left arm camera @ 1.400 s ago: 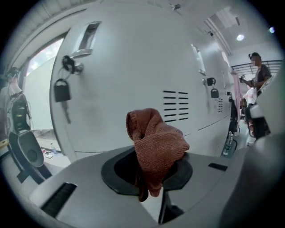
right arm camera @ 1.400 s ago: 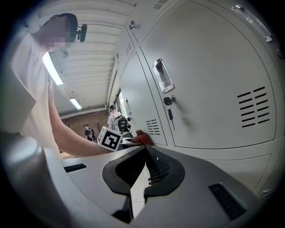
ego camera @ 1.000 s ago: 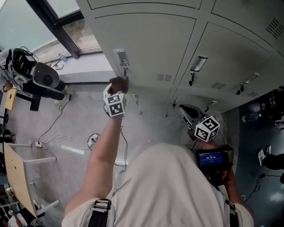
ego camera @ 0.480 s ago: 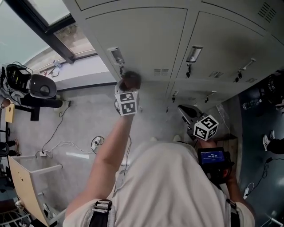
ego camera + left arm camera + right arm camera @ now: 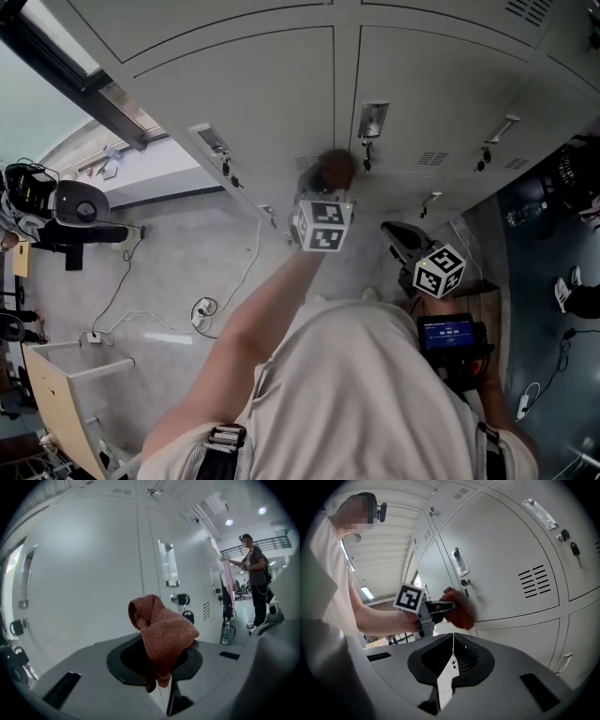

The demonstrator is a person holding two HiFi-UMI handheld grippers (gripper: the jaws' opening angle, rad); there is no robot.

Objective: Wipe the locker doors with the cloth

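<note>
The head camera is looking steeply down at the locker doors (image 5: pixel 281 84). The camera on the left tongs (image 5: pixel 326 187) is facing them closely; the one on the right tongs (image 5: pixel 392 232) is viewing them obliquely, sharing the rust-red cloth (image 5: pixel 459 613).

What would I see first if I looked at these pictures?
First, the reddish-brown cloth, bunched in the left hand-held gripper and held against a pale grey locker door. Next, the right hand-held gripper, lower down, shut and empty, with its black-and-white marker cube.
</note>
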